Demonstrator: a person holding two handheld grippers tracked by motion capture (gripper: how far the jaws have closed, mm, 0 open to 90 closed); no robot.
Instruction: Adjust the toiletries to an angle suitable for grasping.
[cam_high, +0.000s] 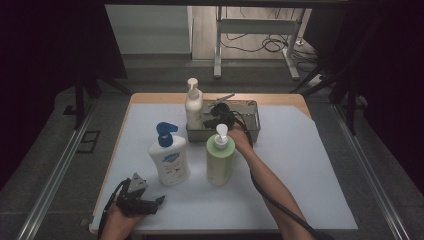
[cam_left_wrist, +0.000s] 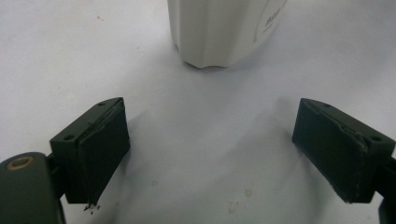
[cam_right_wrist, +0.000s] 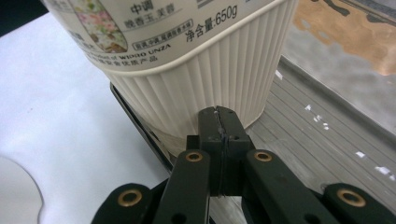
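On the white worktop (cam_high: 310, 190) our right gripper (cam_right_wrist: 219, 122), jaws closed and empty, nudges the cream bottle (cam_right_wrist: 196, 60) in the tray (cam_right_wrist: 327, 126), likely heavy and slick, best gripped at its ribbed base, while the left gripper (cam_left_wrist: 212, 154) gapes empty.

Your tray (cam_high: 252, 120) sits at the table's (cam_high: 310, 165) far middle, one pump bottle (cam_high: 194, 106) standing in its left end. Two more bottles stand in front: one (cam_high: 168, 156) left, one (cam_high: 220, 156) right.

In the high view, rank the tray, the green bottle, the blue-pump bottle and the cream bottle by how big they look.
1. tray
2. blue-pump bottle and green bottle: too alike to rank
3. cream bottle, though it stands farther from the camera, so this is unsure
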